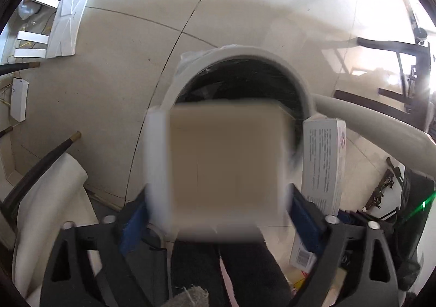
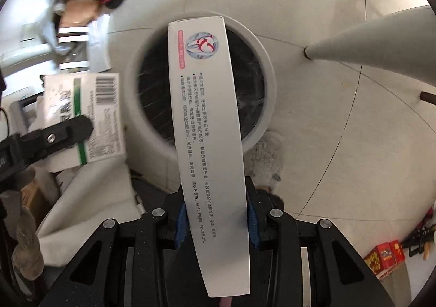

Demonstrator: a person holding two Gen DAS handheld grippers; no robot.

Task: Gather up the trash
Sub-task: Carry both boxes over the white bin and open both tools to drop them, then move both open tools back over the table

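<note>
Holding trash over the bin (image 2: 268, 80), both grippers are mid-delivery; nothing is released yet. The right gripper (image 2: 216, 221) is clamping a long white toothpaste carton (image 2: 209, 127), undented, printed with text, its far end above the dark liner. The left gripper (image 1: 218, 214) is clamping a squat box (image 1: 226, 168), blurred here, beside the rim. More cartons (image 2: 385, 258) are lying on the floor, awaiting collection.

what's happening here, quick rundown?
Trash collection, mid-drop. The right gripper is shut on a long white toothpaste box, held over the open mouth of the round white bin. The left gripper holds a second carton, blurred in its own view, just short of the bin's rim. Neither box has been let go.
</note>
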